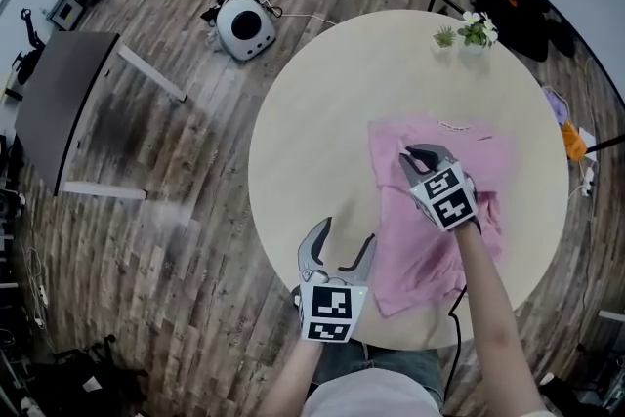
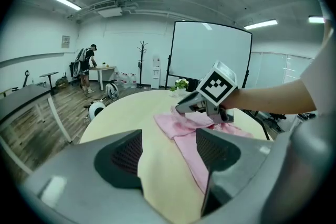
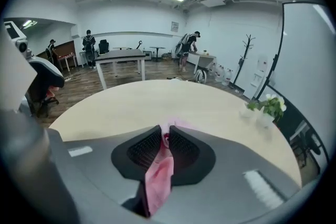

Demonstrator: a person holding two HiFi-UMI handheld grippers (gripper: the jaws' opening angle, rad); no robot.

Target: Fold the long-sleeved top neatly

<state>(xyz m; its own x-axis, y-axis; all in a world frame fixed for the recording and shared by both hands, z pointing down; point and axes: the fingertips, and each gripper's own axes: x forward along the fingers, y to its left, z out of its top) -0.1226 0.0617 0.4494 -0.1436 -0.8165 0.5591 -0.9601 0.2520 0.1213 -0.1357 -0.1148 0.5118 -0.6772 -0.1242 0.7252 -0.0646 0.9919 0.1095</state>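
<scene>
A pink long-sleeved top (image 1: 430,239) lies partly folded on the right half of the round table (image 1: 322,132). My right gripper (image 1: 418,156) is over the garment's upper left part, shut on a fold of pink cloth (image 3: 160,173) that hangs between its jaws. My left gripper (image 1: 340,244) hovers near the table's front edge, left of the top, open with nothing between its fingers. From the left gripper view the top (image 2: 194,131) lies ahead on the table, and the right gripper (image 2: 184,106) is pinching it.
A small potted plant (image 1: 477,31) stands at the table's far edge. On the wooden floor to the left are a white round device (image 1: 244,26) with cables and a dark desk (image 1: 61,103). People stand far off in the room.
</scene>
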